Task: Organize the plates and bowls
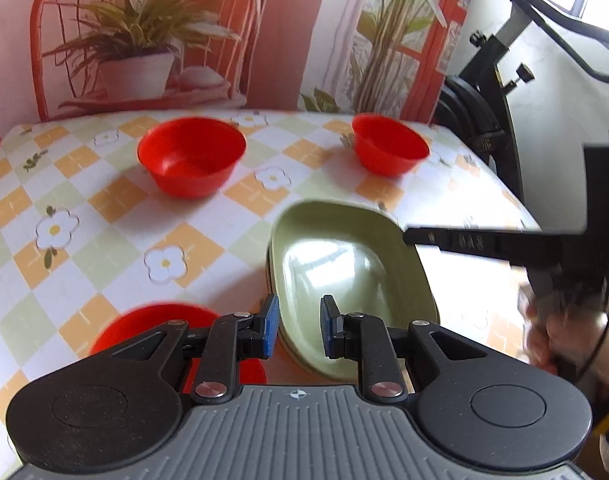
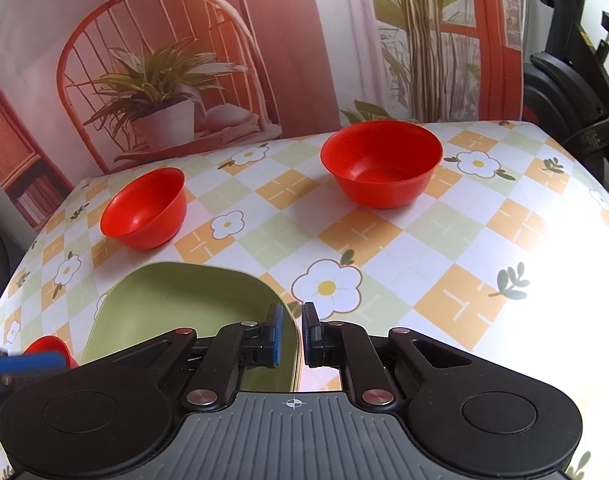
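Note:
Two stacked green plates (image 1: 344,264) lie near the table's front, also visible in the right wrist view (image 2: 192,300). My right gripper (image 2: 293,336) is shut on the top plate's right rim; its black finger (image 1: 464,242) reaches that rim from the right. My left gripper (image 1: 300,326) is open and straddles the plates' near left rim, with one pad outside and one inside. Two red bowls (image 1: 192,156) (image 1: 388,146) stand upright at the back. A third red bowl (image 1: 152,328) sits at the front left, partly hidden under my left gripper.
A flowered checked cloth (image 2: 464,240) covers the table, and a printed backdrop stands behind it. Black exercise equipment (image 1: 500,80) rises past the right edge. A hand (image 1: 560,340) holds the right gripper. The left gripper's blue pad (image 2: 24,362) shows blurred at the right view's lower left.

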{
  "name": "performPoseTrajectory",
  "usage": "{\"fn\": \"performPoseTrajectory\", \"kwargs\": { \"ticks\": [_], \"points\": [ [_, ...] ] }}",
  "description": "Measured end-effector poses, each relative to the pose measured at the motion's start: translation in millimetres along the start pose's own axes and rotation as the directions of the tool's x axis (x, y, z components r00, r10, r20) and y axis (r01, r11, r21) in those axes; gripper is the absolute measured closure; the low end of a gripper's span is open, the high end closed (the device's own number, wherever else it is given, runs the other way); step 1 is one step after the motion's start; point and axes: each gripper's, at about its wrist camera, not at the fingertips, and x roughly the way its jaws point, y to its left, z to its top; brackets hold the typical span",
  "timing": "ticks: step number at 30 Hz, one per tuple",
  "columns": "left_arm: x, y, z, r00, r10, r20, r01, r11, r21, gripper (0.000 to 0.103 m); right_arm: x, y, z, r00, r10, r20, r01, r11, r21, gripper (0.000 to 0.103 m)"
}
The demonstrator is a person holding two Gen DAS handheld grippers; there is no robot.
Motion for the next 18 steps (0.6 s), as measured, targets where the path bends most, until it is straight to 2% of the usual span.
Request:
{"fn": "performPoseTrajectory", "kwargs": {
  "ticks": [5,6,18],
  "points": [
    [8.8,6.6,15.7,0.998,0.025,0.058,-0.025,1.0,-0.01,0.085,-9.3,-2.7,-9.2,1.0,-0.001,0.006,0.001,1.0,0.025,0.091],
    [11.5,7.9,17.3,0.998,0.032,0.058,-0.031,0.999,-0.012,0.088,-10.1,-2.8,-11.2,1.0,-0.001,0.004,0.001,1.0,0.03,0.091],
    [29.8,9.6,12.1,0.998,0.055,0.0,-0.055,0.998,0.012,0.089,-8.6,7.6,-22.5,1.0,-0.004,-0.013,0.004,1.0,0.003,0.086]
  ]
}}
